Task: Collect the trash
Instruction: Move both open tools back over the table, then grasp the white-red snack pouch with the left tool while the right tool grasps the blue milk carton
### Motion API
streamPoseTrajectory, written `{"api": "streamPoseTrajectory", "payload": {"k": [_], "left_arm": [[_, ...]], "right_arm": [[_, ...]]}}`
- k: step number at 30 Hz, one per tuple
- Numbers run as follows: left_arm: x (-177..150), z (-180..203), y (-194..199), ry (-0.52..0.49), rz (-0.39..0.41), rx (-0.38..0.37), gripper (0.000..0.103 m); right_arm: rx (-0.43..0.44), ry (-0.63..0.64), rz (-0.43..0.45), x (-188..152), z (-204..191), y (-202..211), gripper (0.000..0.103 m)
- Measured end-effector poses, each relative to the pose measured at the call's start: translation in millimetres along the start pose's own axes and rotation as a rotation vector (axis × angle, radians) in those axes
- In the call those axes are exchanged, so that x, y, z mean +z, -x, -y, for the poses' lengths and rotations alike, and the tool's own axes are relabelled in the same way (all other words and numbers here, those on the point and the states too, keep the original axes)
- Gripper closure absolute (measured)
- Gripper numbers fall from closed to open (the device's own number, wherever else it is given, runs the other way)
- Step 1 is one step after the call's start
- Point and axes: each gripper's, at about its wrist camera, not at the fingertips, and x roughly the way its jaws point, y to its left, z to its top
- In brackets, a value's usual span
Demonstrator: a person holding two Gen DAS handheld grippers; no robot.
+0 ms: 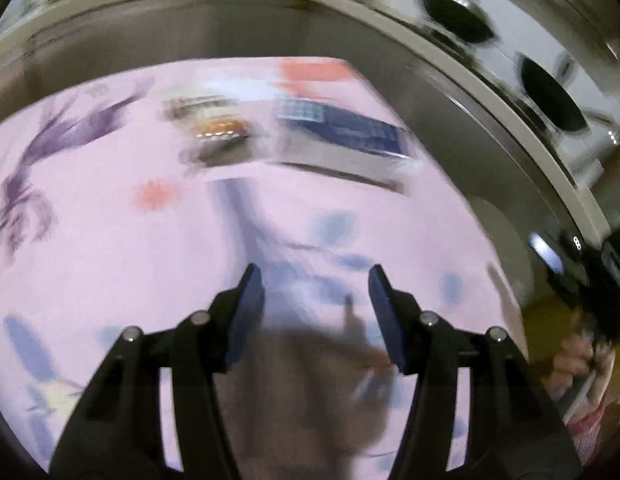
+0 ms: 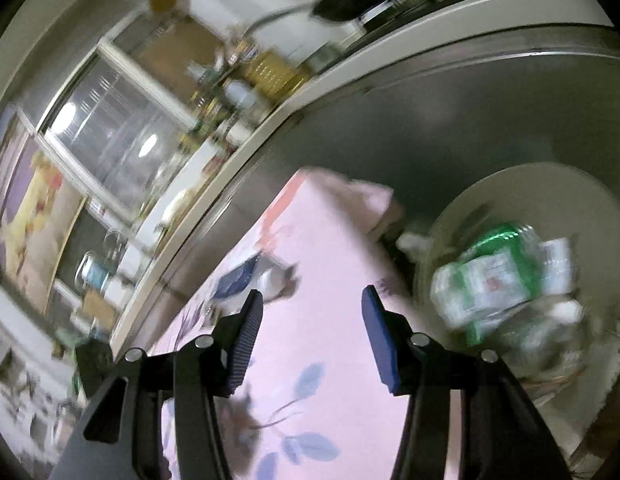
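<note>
Right now both claws are released, nothing between the pads: left claw point(image 1: 316, 300) over the pink floral tablecloth point(image 1: 110, 240), right claw point(image 2: 312, 320) likewise. Further out on the cloth, blurred trash: a dark blue packet point(image 1: 342, 128) and an orange-brown wrapper point(image 1: 220, 128), touching or just beside each other, can't tell. Likely light, crinkly, slippery; pinch a flat edge. Right view, beyond the surface edge: round bin point(image 2: 510, 184) holding green-labelled plastic bottles point(image 2: 498, 276).

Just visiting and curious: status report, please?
Both grippers, left and right, open, empty. Bin holds green-labelled trash. Blurred litter remains on pink cloth. Nothing in the way.
</note>
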Motion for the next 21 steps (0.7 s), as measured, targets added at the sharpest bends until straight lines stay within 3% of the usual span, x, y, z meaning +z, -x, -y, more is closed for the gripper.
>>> {"api": "streamPoseTrajectory", "payload": {"k": [5,8,14,18,21], "left_arm": [[35,-71,7,0.226,0.018,-0.053,0.05],[67,-91,-5,0.306,0.015,-0.138,0.05],[98,-107,-50,0.405,-0.038,-0.201,0.05],[109,-103,-66,0.415,-0.046,-0.251,0.05],[114,-99,-73,0.42,-0.05,-0.267,0.05]], "right_arm": [[0.034,0.067,-0.083,-11,-40,-38,0.054],[0.031,0.085,-0.096,-7,-51,-49,0.054],[0.013,0.133,-0.067,19,-53,-60,0.054],[0.023,0.288,-0.066,44,-69,-82,0.054],[0.004,0.513,-0.094,49,-95,-103,0.052]]}}
